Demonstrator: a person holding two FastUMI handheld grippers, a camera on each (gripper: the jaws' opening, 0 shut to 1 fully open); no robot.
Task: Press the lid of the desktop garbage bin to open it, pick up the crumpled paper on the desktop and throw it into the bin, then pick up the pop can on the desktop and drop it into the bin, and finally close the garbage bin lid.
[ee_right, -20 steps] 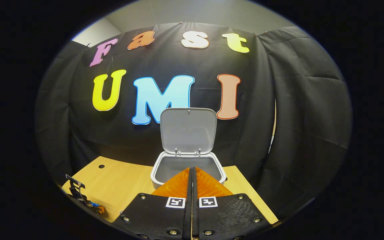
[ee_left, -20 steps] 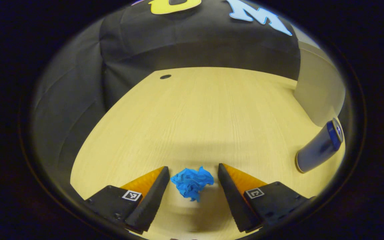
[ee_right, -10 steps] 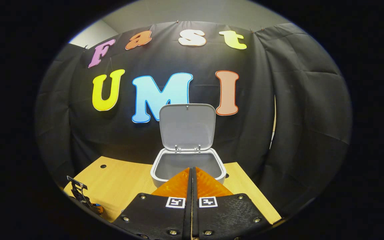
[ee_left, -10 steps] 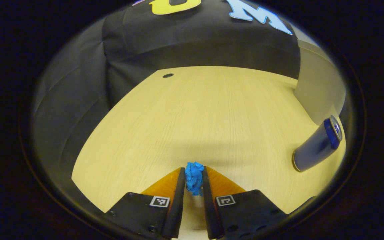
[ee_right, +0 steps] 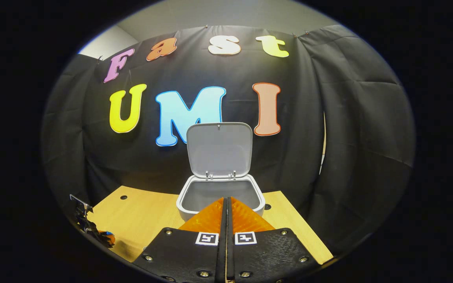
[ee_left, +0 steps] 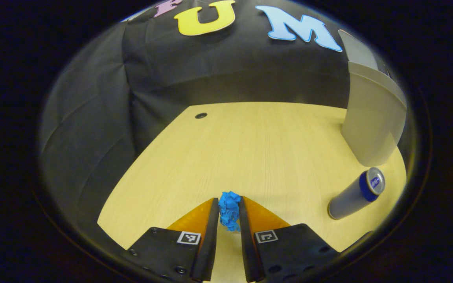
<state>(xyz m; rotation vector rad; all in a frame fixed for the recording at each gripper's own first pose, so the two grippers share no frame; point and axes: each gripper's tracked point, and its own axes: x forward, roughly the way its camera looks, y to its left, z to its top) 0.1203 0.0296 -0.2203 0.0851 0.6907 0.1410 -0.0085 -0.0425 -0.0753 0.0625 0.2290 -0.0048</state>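
In the left gripper view my left gripper is shut on the blue crumpled paper, held a little above the wooden desktop. A blue pop can stands upright to the right, near the grey bin's wall. In the right gripper view the bin stands open with its lid raised upright against the black cloth. My right gripper is shut and empty, in front of the bin's opening. The left gripper shows far off at the lower left.
The desktop has a small round hole near its back left corner. Black cloth walls close the booth behind and on both sides. The desktop's front edge runs close on the bin's right.
My left gripper closed on the blue paper, then lifted it off the desktop and tilted up. The right gripper has barely moved.
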